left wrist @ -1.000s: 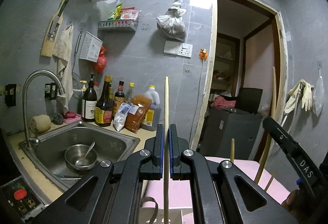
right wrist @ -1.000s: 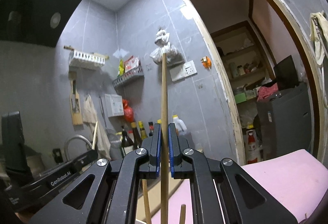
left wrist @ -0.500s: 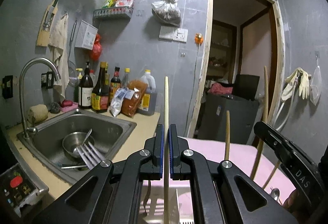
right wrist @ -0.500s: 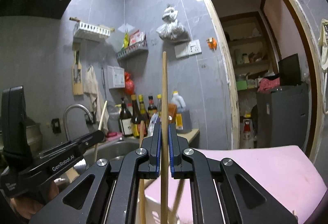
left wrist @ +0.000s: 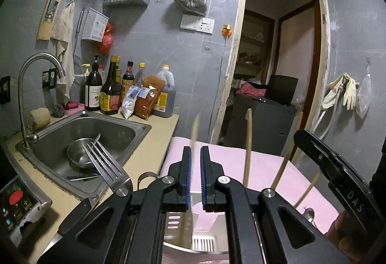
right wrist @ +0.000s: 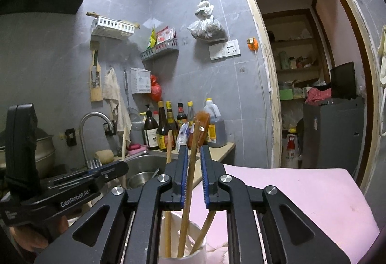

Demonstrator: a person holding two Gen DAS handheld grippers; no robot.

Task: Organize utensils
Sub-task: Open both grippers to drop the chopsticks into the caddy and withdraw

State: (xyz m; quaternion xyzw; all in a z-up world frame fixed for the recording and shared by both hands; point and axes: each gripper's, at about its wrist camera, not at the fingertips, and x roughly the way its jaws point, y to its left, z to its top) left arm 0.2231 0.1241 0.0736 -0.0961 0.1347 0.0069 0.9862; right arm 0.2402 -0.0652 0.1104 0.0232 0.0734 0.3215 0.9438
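In the left wrist view my left gripper (left wrist: 195, 150) has its jaws opening, and a blurred wooden chopstick (left wrist: 196, 128) slides down between them, free of the pads, toward the white slotted utensil holder (left wrist: 202, 243) below. A fork (left wrist: 103, 162) stands up at its left. In the right wrist view my right gripper (right wrist: 192, 150) is opening too. Its chopstick (right wrist: 190, 167) leans loose between the jaws with its lower end in the white holder (right wrist: 200, 249). Other chopsticks (right wrist: 168, 148) stand in that holder. My left gripper (right wrist: 121, 166) shows at the left.
The holder stands on a pink mat (left wrist: 265, 167). To the left lie a steel sink (left wrist: 60, 133) with a bowl (left wrist: 79, 155), a tap (left wrist: 24, 85) and bottles (left wrist: 111, 90) on the counter. A doorway (left wrist: 277, 70) opens behind. A spoon (left wrist: 309, 213) lies on the mat.
Both grippers have tipped down toward the holder and their jaws have parted. Each chopstick, gripped upright before, has slipped lower; the right one now leans. The fork has come into the left view.
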